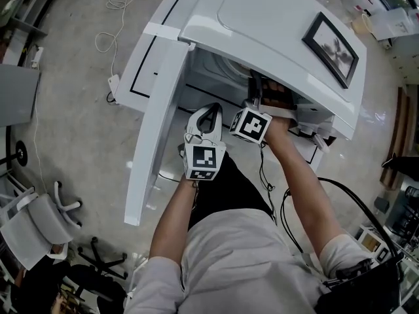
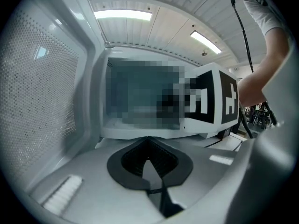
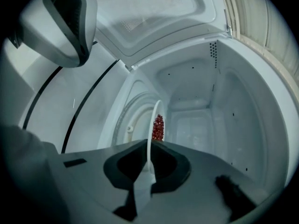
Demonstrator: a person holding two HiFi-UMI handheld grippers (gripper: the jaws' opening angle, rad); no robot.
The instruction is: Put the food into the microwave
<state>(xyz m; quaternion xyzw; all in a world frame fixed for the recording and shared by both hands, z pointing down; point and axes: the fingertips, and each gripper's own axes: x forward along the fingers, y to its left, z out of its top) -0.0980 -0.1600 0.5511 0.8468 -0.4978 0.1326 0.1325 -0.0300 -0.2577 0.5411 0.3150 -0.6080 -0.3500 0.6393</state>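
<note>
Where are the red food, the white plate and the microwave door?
Red bumpy food (image 3: 158, 128), right gripper view, middle of the pile.
Thin white plate (image 3: 149, 143), right gripper view, its edge.
White microwave door (image 1: 154, 136), head view, middle of panel.

Left hand-held gripper (image 2: 148, 161) and right hand-held gripper (image 3: 147, 166) both closed, outstretched.

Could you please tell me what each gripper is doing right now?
Left gripper: closed, empty.
Right gripper: closed on the rim of the plate carrying red food.
</note>
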